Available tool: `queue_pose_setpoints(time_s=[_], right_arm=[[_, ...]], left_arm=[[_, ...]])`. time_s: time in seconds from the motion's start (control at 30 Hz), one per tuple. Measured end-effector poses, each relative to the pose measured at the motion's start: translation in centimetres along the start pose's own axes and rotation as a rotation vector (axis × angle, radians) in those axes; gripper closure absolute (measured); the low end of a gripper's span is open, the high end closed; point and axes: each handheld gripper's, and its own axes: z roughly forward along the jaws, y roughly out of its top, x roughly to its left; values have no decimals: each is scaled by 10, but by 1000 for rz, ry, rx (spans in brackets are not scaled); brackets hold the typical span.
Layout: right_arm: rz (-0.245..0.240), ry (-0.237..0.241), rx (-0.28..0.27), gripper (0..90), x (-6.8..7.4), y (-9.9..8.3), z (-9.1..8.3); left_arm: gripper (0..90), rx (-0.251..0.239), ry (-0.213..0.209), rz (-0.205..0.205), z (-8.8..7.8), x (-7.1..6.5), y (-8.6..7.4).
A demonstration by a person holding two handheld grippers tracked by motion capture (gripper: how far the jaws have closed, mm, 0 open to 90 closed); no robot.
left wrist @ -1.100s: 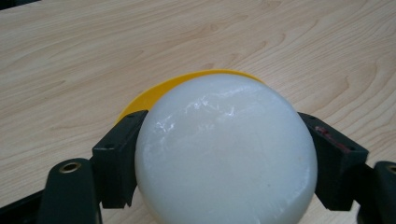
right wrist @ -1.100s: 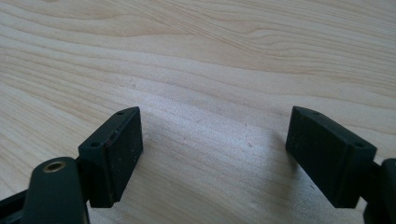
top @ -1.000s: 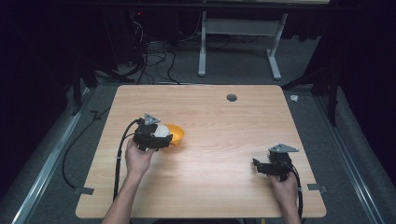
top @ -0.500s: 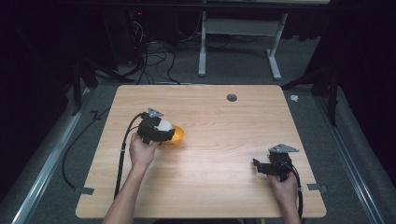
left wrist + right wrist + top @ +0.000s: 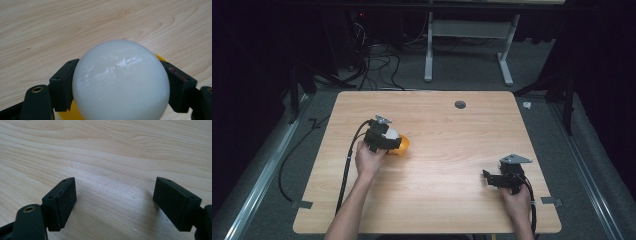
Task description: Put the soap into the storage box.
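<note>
Drift toward the frame's centre: the left gripper (image 5: 388,141) has carried its white ball (image 5: 121,82) slightly rightward over the counter (image 5: 447,200), jaws clamped on it, a yellow piece (image 5: 403,145) beneath. Transport looks underway. The right gripper (image 5: 492,181) rests released, lower right.

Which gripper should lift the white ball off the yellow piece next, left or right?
Left. The left gripper already has its jaws against both sides of the white ball, above the yellow piece. The right gripper is open over bare table, far across.
</note>
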Motion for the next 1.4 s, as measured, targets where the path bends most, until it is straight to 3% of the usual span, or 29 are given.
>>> queue_pose_setpoints(time_s=[0.4,1.17,1.4], right_arm=[[-2,-1,0,198,0,0,0],[-1,0,0,198,0,0,0],[-1,0,0,198,0,0,0]], left_arm=[[241,27,16,2,13,-2,-2],[239,63,27,4,22,-5,-10],[236,26,31,3,17,-6,-8]])
